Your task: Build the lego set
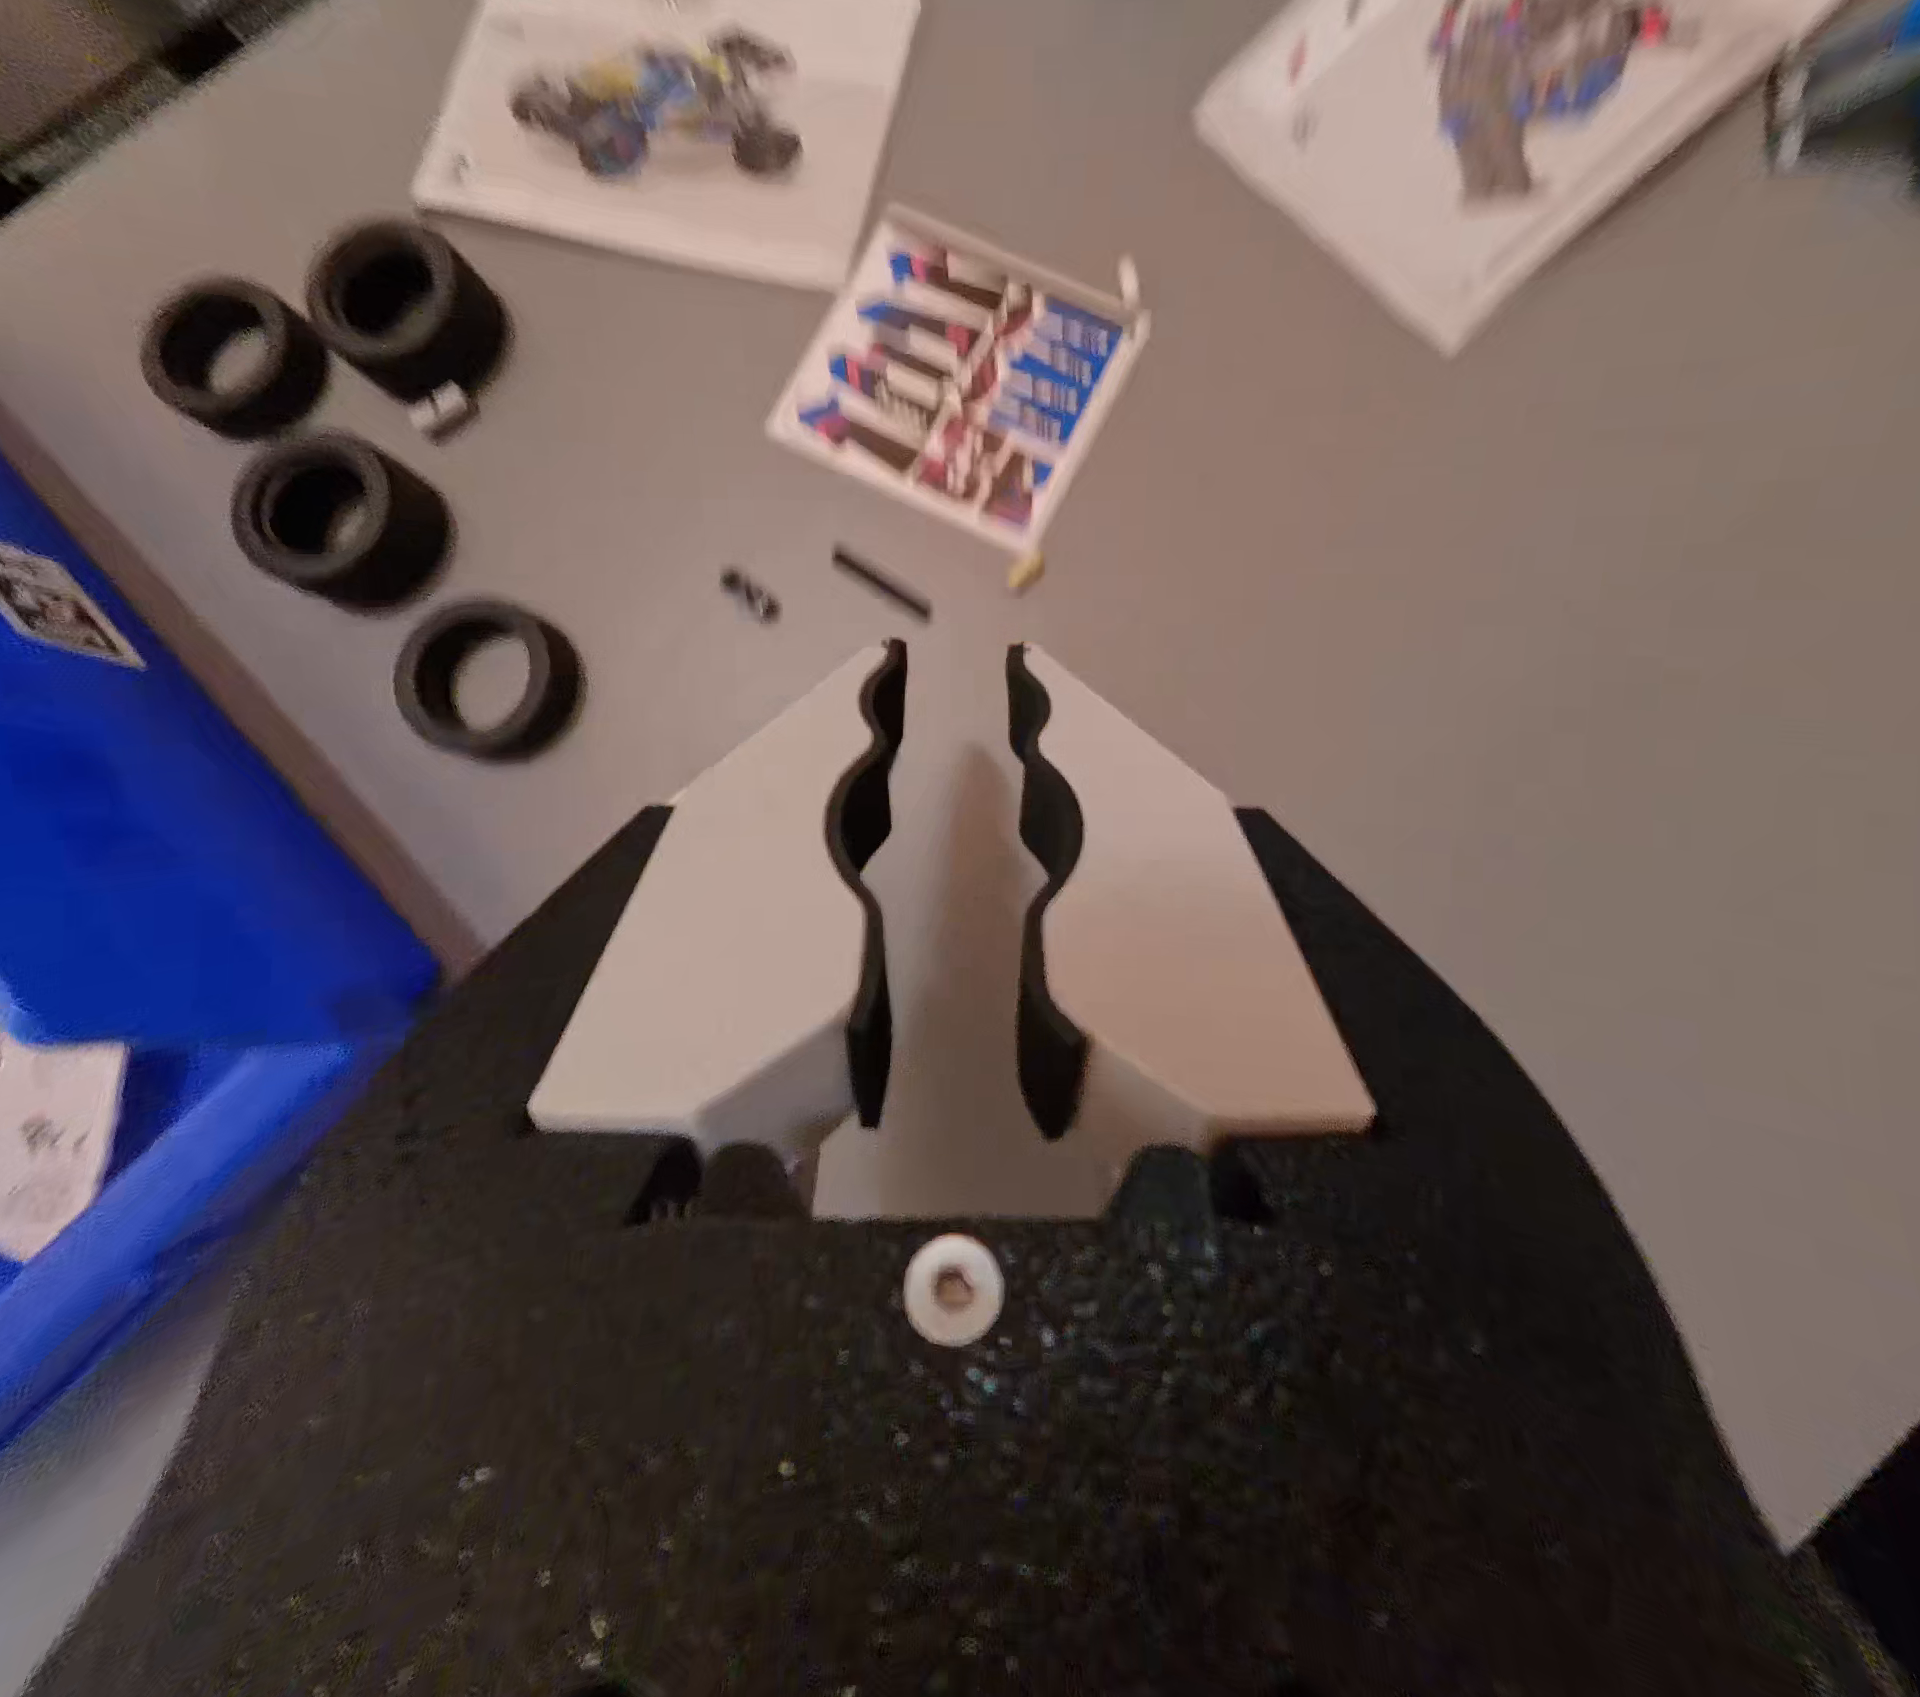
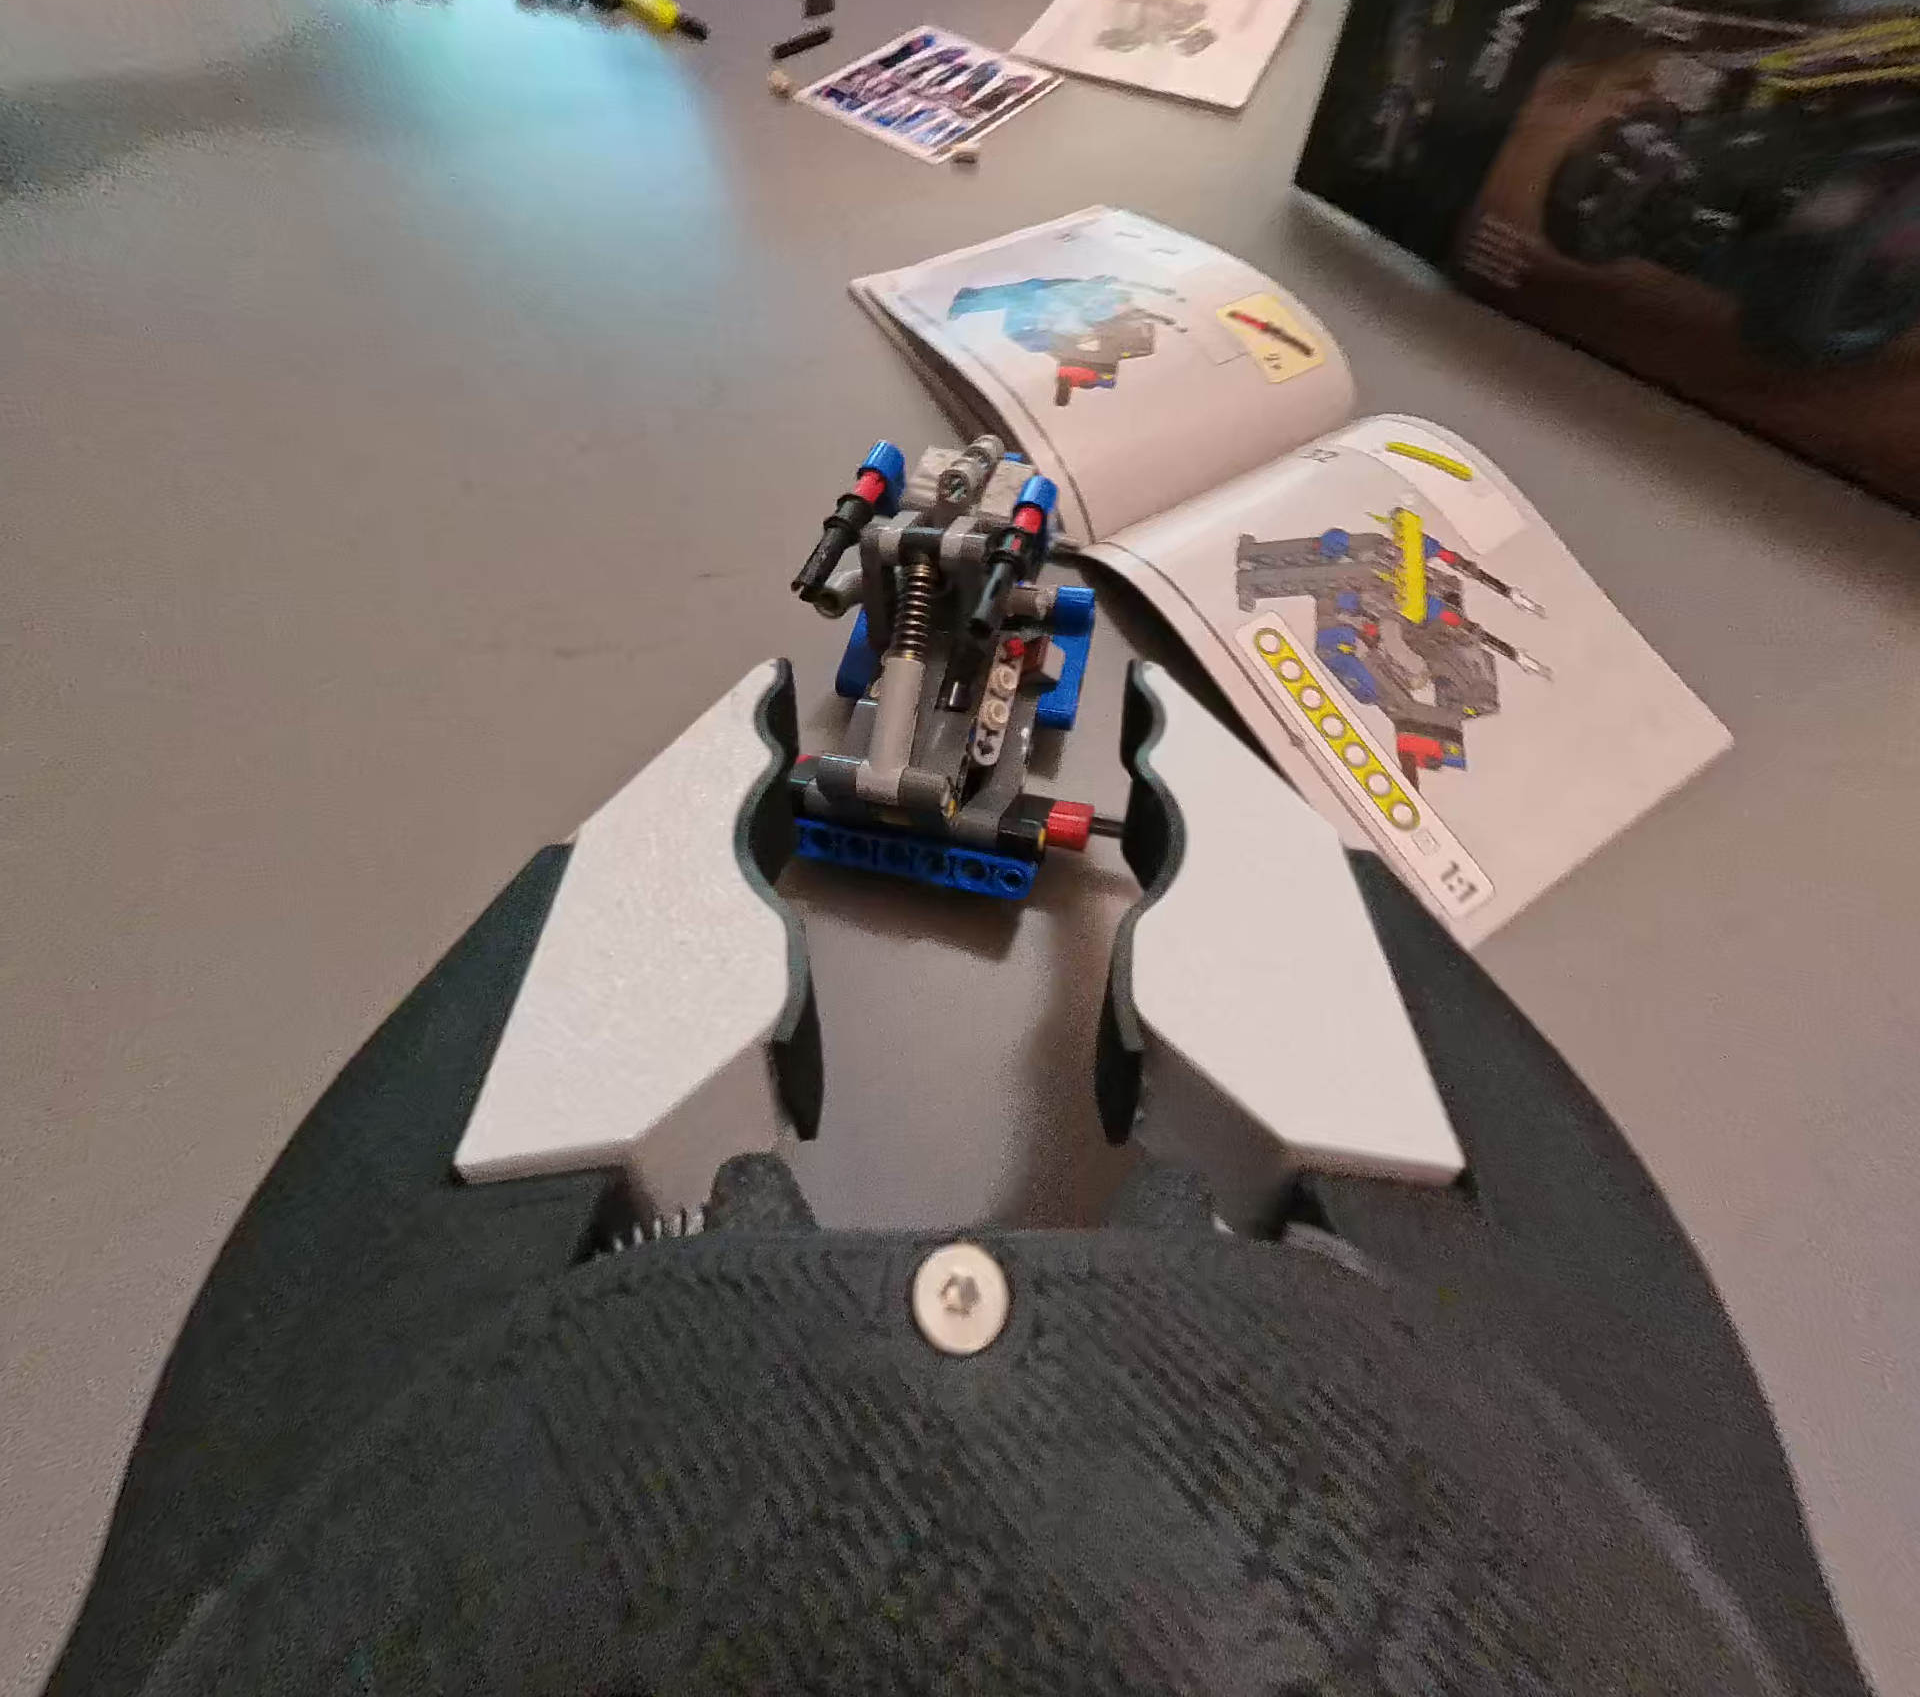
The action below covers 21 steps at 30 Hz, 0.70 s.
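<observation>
Tongs on both sides are seen released, with nothing gripped.

The right gripper (image 2: 961, 681) is spread wide and lowered close to the grey table (image 2: 416, 504). A small brick-built assembly (image 2: 935, 712) in blue, grey and black stands on the table between its fingers. A coil-spring strut is mounted along its middle. The assembly's near blue beam is flanked by the two pads. The left pad (image 2: 764, 806) sits right against the beam's black end. A thin black axle tip beyond a red bush reaches the right pad (image 2: 1148, 806). Whether either pad presses cannot be told. Wide as the fingers stand, the model is judged to be resting on the table and not held. An open instruction booklet (image 2: 1351, 660) lies just right of the assembly, close to the right finger, and a dark printed box (image 2: 1662, 89) stands behind it.

The left gripper (image 1: 956, 650) is held above the table with its pads narrowly apart, and bare table is seen between them. Nearest its tips lie a short black axle (image 1: 880, 582), a small black connector (image 1: 750, 595) and a tan peg (image 1: 1023, 572). A sticker sheet (image 1: 961, 380) and a closed booklet (image 1: 665, 89) lie farther off. Four black tyres (image 1: 486, 681) are set out to the left, beside a blue bin (image 1: 156, 816).
</observation>
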Each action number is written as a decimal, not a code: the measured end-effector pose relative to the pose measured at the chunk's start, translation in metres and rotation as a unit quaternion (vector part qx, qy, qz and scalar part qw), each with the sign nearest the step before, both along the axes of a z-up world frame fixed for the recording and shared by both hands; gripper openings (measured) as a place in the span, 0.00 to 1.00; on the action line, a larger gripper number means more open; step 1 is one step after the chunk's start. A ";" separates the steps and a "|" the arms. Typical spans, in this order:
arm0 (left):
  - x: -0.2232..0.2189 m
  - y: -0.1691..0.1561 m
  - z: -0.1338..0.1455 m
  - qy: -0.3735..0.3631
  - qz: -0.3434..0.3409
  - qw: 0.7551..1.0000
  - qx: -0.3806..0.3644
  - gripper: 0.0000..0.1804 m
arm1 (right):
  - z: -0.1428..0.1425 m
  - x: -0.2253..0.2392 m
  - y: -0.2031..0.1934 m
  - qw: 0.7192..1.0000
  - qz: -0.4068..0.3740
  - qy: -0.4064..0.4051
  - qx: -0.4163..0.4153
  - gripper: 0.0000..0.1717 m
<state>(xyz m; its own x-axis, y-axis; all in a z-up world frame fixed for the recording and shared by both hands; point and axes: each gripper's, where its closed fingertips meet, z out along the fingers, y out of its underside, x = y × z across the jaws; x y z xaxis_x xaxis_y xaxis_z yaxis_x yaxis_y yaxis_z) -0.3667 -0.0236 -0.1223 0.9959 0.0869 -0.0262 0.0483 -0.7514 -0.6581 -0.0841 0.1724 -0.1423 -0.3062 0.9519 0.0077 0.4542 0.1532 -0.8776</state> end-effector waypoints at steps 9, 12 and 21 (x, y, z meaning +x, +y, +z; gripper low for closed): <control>-0.037 -0.070 -0.031 0.114 -0.042 0.986 -0.119 0.13 | -0.017 -0.005 -0.022 0.994 0.102 -0.035 0.024 0.17; -0.024 -0.055 -0.036 0.107 -0.098 0.984 -0.102 0.12 | -0.016 0.004 -0.033 0.989 0.147 -0.029 0.016 0.17; -0.034 -0.039 -0.065 0.067 -0.097 0.978 -0.173 0.03 | -0.002 0.023 -0.034 0.988 0.149 -0.020 0.020 0.27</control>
